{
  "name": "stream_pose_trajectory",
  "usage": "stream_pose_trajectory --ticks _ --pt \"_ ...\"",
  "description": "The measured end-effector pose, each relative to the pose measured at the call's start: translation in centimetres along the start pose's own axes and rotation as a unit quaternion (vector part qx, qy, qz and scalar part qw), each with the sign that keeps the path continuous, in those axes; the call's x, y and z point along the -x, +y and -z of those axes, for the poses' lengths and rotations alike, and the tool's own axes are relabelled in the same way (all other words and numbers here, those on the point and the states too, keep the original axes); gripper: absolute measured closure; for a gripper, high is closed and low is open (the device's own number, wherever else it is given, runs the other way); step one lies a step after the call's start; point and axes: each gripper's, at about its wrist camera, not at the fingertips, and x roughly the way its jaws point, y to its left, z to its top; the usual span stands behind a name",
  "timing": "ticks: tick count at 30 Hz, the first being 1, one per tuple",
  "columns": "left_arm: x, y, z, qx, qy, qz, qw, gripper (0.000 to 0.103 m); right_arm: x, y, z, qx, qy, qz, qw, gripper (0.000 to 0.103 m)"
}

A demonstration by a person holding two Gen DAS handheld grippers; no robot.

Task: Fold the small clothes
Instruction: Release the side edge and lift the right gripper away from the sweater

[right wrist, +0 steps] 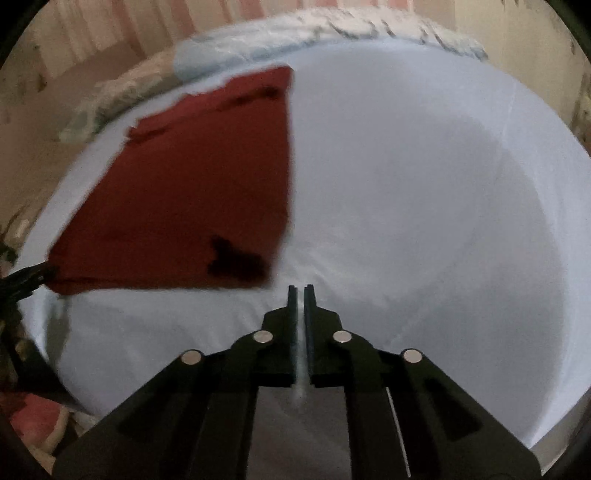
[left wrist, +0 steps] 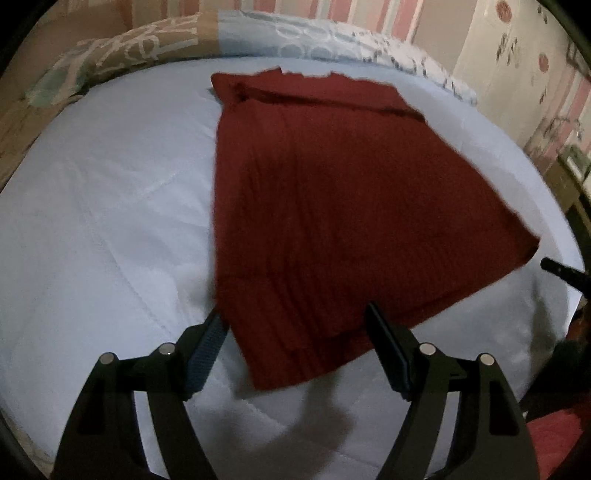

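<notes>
Meanwhile, left claw [left wrist: 295, 325] gapes over red garment [left wrist: 332, 206].

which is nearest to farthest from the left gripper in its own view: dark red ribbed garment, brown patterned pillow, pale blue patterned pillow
From the left gripper:
1. Dark red ribbed garment, its near corner between the open fingers.
2. Brown patterned pillow, far left.
3. Pale blue patterned pillow, far centre; too close to call against the brown one.

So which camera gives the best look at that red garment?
The left wrist view: the red garment fills the middle, its near corner between the open left gripper fingers. The right wrist view shows it blurred, off left.
</notes>
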Motion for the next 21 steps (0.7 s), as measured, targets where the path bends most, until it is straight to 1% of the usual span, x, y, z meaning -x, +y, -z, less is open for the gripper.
stream_pose_trajectory --ticks 1,2,3,5,8,10,11,13,14,16,17,19,21 --pt "0.4 0.1 -0.5 0.011 -0.009 0.005 0.9999 0.026 0.6 1.2 -0.7 0.014 -0.012 -0.006 1.0 0.07" --pt "0.6 0.0 -1.0 0.018 -0.015 0.007 0.9997 0.022 0.8 2.8 -1.7 0.031 -0.023 -0.016 0.999 0.054" --pt "0.6 -0.3 -1.5 0.021 -0.02 0.001 0.9996 0.017 0.9 3.7 -2.1 0.04 -0.028 -0.024 0.999 0.053" --pt "0.4 -1.0 -2.3 0.017 -0.026 -0.013 0.9994 0.017 -0.2 6.5 -3.9 0.061 -0.029 -0.044 0.997 0.053" --pt "-0.8 -2.3 -3.2 0.003 -0.025 -0.04 0.9989 0.017 -2.9 9.2 -5.1 0.085 -0.012 -0.042 0.995 0.054" --pt "-2.2 -3.0 -3.2 -0.01 -0.015 -0.06 0.998 0.016 -5.2 10.0 -5.3 0.085 0.013 -0.034 0.996 0.054" --pt "-2.7 -3.2 -3.1 -0.015 -0.011 -0.07 0.9974 0.015 -6.1 10.1 -5.3 0.083 0.021 -0.031 0.996 0.055" --pt "-3.9 -3.6 -2.9 -0.023 0.001 -0.092 0.9955 0.015 -7.6 9.7 -4.9 0.074 0.041 -0.012 0.996 0.056" --pt "-4.0 -3.6 -2.8 -0.024 0.004 -0.097 0.995 0.015 -7.9 9.3 -4.6 0.072 0.049 0.005 0.996 0.058" --pt "-3.9 -3.4 -2.6 -0.021 0.004 -0.096 0.9951 0.015 -7.8 8.4 -4.2 0.065 0.05 0.019 0.996 0.058" --pt "-3.7 -3.4 -2.6 -0.019 0.001 -0.093 0.9954 0.014 -7.6 7.6 -4.0 0.056 0.052 0.027 0.997 0.06" --pt "-3.3 -3.1 -2.6 -0.009 0.0 -0.086 0.9962 0.012 -7.5 6.2 -3.7 0.043 0.059 0.025 0.997 0.062" --pt "-2.9 -2.8 -2.6 0.002 -0.001 -0.079 0.9969 0.012 -6.7 5.8 -3.5 0.037 0.054 0.004 0.998 0.059"
